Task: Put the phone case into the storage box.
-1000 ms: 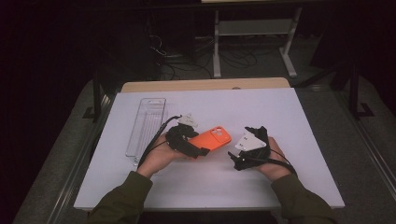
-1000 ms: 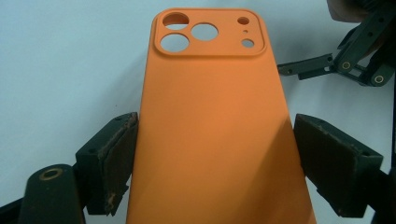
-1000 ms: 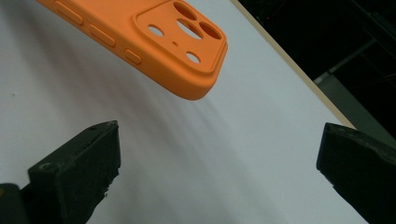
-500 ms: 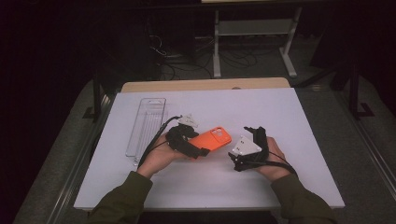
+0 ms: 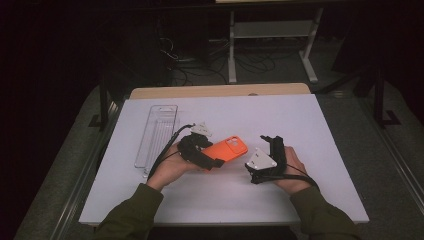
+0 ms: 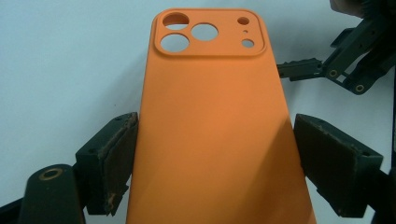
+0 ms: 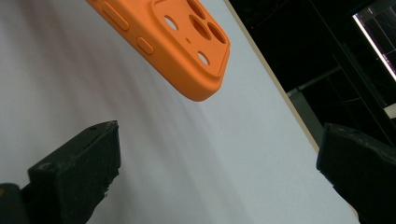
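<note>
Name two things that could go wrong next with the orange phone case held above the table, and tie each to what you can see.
1. The left gripper holds the orange phone case by its near end, so the long overhang could sag or slip out.
2. The right gripper is open and close by; closing in carelessly could knock the case loose onto the table.

No text, label, brand, number or sign can be read anywhere in the pictures. The back of the orange phone case (image 6: 217, 126) is seen plain, with camera cut-outs but no logo or lettering. Nothing is printed on the white counter (image 5: 320, 130) or on the clear plastic tray (image 5: 156, 134). No marking can be made out on the grey plates or the black fingers (image 6: 109, 161) of the grippers. The dark background is too dim for any writing to be told.
</note>
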A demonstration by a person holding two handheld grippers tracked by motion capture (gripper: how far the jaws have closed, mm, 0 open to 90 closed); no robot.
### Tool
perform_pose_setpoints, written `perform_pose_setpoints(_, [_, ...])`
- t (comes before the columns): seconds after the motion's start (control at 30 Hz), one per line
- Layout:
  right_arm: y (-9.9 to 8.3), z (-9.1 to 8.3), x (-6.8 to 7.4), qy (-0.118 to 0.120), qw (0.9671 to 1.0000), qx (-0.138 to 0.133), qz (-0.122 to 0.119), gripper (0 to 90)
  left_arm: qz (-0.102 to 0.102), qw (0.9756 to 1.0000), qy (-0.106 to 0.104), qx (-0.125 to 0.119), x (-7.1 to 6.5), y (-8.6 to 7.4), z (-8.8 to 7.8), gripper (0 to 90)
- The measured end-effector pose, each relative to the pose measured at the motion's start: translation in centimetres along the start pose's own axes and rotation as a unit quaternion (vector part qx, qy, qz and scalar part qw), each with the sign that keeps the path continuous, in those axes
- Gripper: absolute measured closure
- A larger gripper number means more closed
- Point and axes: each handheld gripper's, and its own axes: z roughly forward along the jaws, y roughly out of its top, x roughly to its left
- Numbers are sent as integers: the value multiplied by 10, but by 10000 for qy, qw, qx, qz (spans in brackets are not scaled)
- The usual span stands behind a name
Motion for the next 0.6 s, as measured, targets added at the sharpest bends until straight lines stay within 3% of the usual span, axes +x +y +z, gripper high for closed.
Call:
perform_pose_setpoints(0.17, [1,0,2,-86,9999,-6,-120,0,17,10000,-6,-15,0,0,-1,162])
perform_pose_setpoints(0.27, [2,0,4,-138,9997,6,-222,0,-77,10000,-3,-62,-1,0,0,162])
perform_pose_setpoints(0.5, [3,0,7,-203,9991,24,-358,0,6,10000,4,-18,0,0,0,162])
perform_pose_setpoints(0.6, [4,0,8,-262,9986,40,-457,0,-122,9999,-3,-58,-2,0,0,162])
